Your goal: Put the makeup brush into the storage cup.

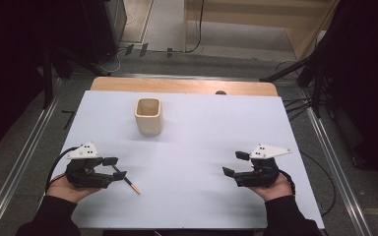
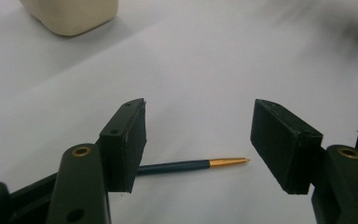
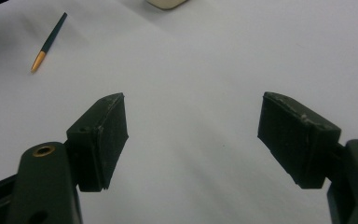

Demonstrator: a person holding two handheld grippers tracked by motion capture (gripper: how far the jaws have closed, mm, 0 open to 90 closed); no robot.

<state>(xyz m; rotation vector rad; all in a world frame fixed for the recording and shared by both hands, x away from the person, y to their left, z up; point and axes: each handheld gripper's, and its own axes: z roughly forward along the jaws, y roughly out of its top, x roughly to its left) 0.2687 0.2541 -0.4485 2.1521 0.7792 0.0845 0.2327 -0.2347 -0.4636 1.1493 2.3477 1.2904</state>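
Left gripper (image 1: 114, 167) low at near left of white table (image 1: 197, 196), jaws spread wide, nothing between them. Pen (image 1: 126, 179) (dark body, gold tip) lies flat on table just under and beside left gripper, gold tip pointing away from it; in left gripper view pen (image 2: 191, 165) runs out from behind one jaw. Right gripper (image 1: 235, 164) at near right, jaws spread wide too, holding nothing. Cream cup (image 1: 148, 116) stands upright farther back, well apart from pen.
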